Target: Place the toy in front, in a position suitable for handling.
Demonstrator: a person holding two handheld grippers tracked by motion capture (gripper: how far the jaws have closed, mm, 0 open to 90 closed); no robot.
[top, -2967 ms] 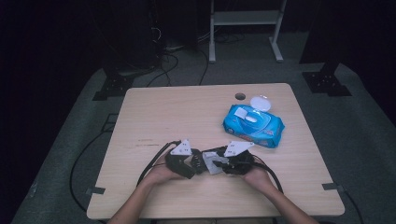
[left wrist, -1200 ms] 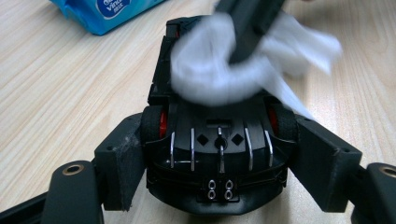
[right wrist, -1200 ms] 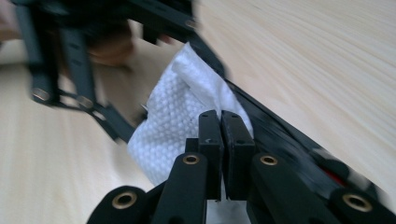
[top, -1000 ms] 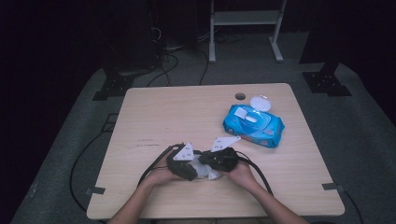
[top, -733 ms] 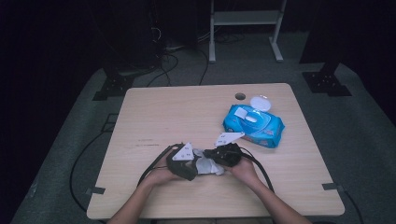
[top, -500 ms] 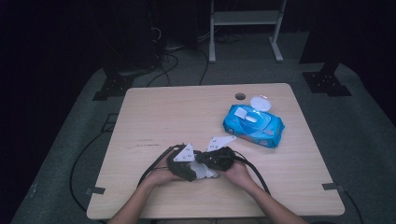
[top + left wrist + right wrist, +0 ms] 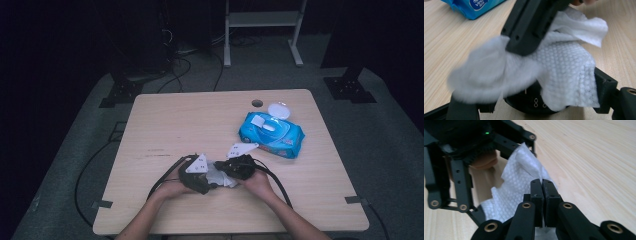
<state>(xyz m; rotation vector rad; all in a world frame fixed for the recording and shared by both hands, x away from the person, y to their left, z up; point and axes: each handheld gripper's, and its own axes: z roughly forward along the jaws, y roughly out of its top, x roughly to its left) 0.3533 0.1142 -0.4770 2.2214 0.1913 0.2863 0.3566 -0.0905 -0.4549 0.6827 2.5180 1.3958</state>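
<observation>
A white textured wipe (image 7: 221, 178) lies between my two grippers near the table's front edge. My left gripper (image 7: 196, 175) stands with its jaws apart, and the wipe (image 7: 564, 72) is draped across them, hiding the pads. My right gripper (image 7: 239, 168) comes in from the right. Its jaws (image 7: 522, 48) press down on the wipe's upper part. In the right gripper view my right gripper (image 7: 542, 183) is shut, with the wipe (image 7: 521, 175) bunched behind its tips and a strip of it below them. The left gripper's fingers (image 7: 461, 182) frame the wipe's far side.
A blue wet-wipe pack (image 7: 272, 134) with its white lid (image 7: 278, 110) flipped open lies at the table's right back; its corner (image 7: 474, 6) shows in the left gripper view. A cable hole (image 7: 257, 103) sits behind it. Black cables (image 7: 165, 177) trail off the front edge.
The right gripper has moved left, closer to the left gripper, and shifted slightly over the wipe. The left hand has kept still.
</observation>
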